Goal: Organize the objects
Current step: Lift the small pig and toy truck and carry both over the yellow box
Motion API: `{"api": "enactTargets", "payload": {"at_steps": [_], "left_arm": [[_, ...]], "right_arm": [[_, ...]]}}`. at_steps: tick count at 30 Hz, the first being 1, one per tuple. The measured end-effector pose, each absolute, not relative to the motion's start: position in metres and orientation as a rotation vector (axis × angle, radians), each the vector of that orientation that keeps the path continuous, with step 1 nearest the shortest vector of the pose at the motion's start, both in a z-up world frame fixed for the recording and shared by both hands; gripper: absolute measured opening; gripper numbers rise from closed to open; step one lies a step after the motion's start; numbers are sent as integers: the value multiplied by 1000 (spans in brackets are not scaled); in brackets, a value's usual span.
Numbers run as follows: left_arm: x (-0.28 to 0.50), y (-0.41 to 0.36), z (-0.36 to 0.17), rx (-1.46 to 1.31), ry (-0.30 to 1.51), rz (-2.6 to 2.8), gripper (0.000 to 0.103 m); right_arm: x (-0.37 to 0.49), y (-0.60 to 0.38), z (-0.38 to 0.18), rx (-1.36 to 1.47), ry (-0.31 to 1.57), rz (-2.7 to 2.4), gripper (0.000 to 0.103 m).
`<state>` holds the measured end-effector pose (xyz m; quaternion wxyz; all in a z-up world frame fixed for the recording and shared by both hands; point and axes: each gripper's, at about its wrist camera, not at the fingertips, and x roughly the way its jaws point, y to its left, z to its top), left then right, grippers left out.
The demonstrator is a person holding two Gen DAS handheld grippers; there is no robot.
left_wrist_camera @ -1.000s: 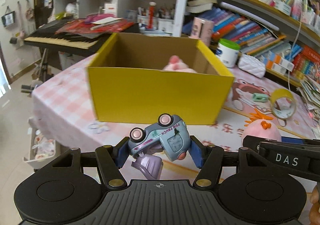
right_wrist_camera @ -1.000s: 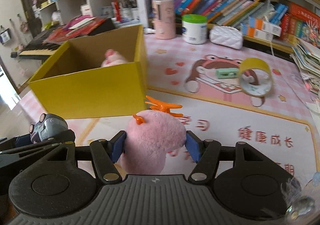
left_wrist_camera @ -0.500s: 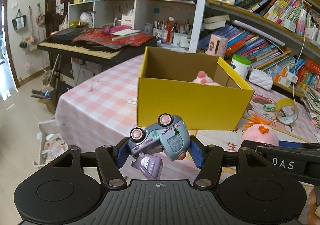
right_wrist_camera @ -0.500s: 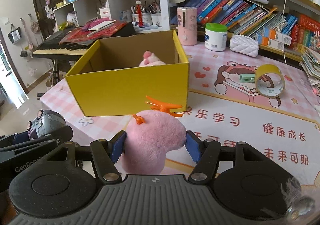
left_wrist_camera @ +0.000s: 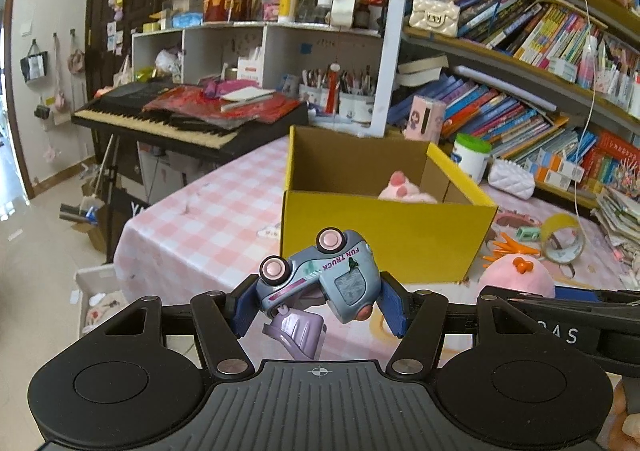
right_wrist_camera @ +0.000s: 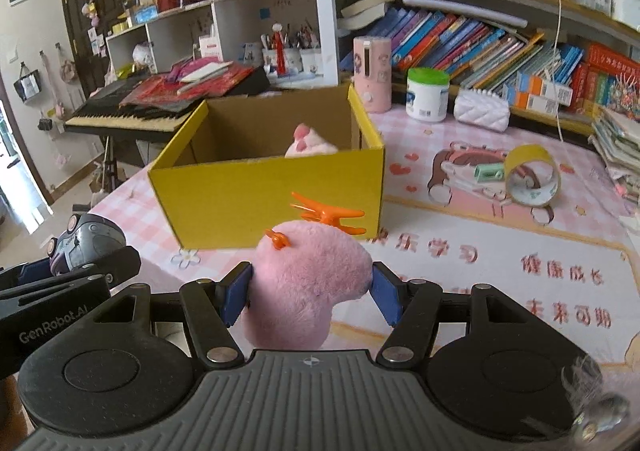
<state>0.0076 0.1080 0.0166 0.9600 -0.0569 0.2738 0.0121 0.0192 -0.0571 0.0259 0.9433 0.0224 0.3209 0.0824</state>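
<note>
My left gripper (left_wrist_camera: 318, 305) is shut on a blue-grey toy truck (left_wrist_camera: 324, 275), held tilted with its pink wheels up, short of the open yellow box (left_wrist_camera: 384, 235). My right gripper (right_wrist_camera: 312, 291) is shut on a pink plush toy (right_wrist_camera: 308, 275) with orange feet; the plush also shows in the left wrist view (left_wrist_camera: 516, 277). The yellow box (right_wrist_camera: 272, 199) stands on the pink table and holds another pink plush (right_wrist_camera: 310, 143). The truck also shows at the left of the right wrist view (right_wrist_camera: 86, 241).
A yellow tape roll (right_wrist_camera: 530, 181) and a small green item (right_wrist_camera: 488, 171) lie on the mat right of the box. A white jar (right_wrist_camera: 426, 93), a pink cylinder (right_wrist_camera: 372, 73) and a white pouch (right_wrist_camera: 482, 111) stand behind. A keyboard (left_wrist_camera: 168, 119) stands beyond the table's left edge.
Both grippers have pulled back and risen from the yellow box, which now looks smaller and farther away. Each still holds its toy.
</note>
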Motion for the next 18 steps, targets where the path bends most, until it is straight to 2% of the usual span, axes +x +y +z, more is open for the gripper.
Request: {"api": "enactTargets", "payload": {"at_steps": [18], "left_arm": [[115, 76, 40, -35, 453, 84, 61]], "right_arm": [[151, -80, 67, 58, 520, 225, 61]]}}
